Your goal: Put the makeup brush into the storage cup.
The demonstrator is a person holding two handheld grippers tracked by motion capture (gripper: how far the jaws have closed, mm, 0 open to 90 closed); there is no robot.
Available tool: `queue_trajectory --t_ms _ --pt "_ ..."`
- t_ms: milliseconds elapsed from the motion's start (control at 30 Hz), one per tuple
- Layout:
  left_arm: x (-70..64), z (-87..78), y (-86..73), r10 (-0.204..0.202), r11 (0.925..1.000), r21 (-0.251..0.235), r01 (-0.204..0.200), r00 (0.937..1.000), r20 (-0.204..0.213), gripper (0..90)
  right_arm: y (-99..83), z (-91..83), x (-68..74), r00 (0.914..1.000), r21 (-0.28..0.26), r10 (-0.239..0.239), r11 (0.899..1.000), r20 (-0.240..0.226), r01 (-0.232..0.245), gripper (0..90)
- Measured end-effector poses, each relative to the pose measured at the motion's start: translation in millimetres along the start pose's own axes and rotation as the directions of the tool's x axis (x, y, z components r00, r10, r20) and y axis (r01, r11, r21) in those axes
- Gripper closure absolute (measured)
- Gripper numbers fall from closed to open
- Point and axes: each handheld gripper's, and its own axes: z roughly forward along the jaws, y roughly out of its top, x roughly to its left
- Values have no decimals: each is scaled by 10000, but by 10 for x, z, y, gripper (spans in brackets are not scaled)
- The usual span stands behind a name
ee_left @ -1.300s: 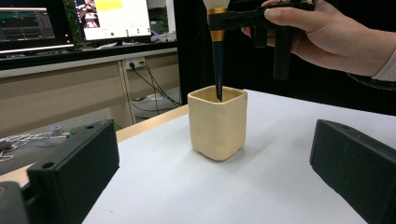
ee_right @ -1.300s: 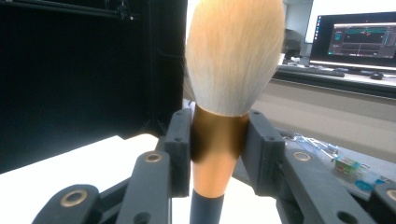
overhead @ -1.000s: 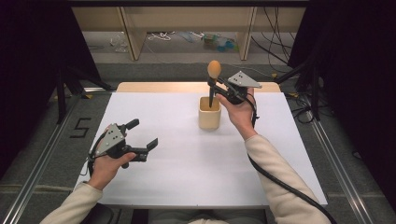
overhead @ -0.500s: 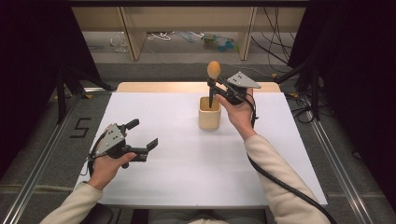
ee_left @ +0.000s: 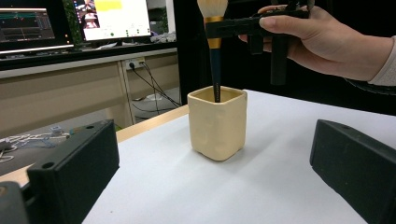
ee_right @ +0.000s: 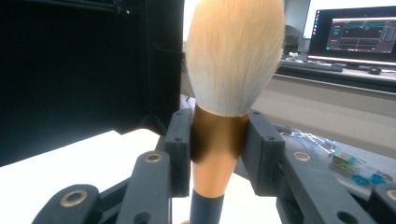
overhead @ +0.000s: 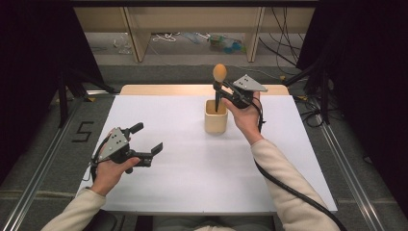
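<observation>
A makeup brush (overhead: 219, 74) with a pale fluffy head, copper ferrule and dark handle stands upright, its handle end inside a cream square cup (overhead: 216, 117) at the table's back middle. My right gripper (overhead: 220, 87) is shut on the brush; in the right gripper view the jaws clamp the copper ferrule (ee_right: 218, 140) just under the bristles (ee_right: 235, 51). The left gripper view has the cup (ee_left: 217, 122) ahead with the brush handle (ee_left: 216, 70) dropping into it. My left gripper (overhead: 148, 139) is open and holds nothing, resting low over the table's front left.
The white table surface (overhead: 202, 168) spreads wide around the cup. A wooden strip (overhead: 159, 90) runs along the far edge. Shelving with cables and clutter (overhead: 192, 38) lies beyond. Monitors (ee_left: 74, 21) stand on a desk in the left gripper view.
</observation>
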Motion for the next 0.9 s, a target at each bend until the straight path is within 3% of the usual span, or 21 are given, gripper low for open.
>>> queue_trajectory --t_ms 233,267,300,333,900 --pt "0 -2 0 18 10000 29 -18 10000 -5 10 -18 17 -2 9998 -82 -185 9998 126 186 665" --pt "-1 -1 -1 -4 10000 10 4 10000 12 9 -21 14 10 10000 11 -35 10000 49 35 665" --pt "-1 -1 -1 -4 10000 10 4 10000 12 10 -21 20 -1 9997 -95 -202 9997 128 203 665" --pt "0 -1 0 10 10000 21 -10 10000 3 10 -24 15 12 10000 27 3 10000 68 -3 665" --pt "0 2 -2 4 10000 5 -4 10000 7 10 -62 31 13 9999 152 -42 9999 110 40 665"
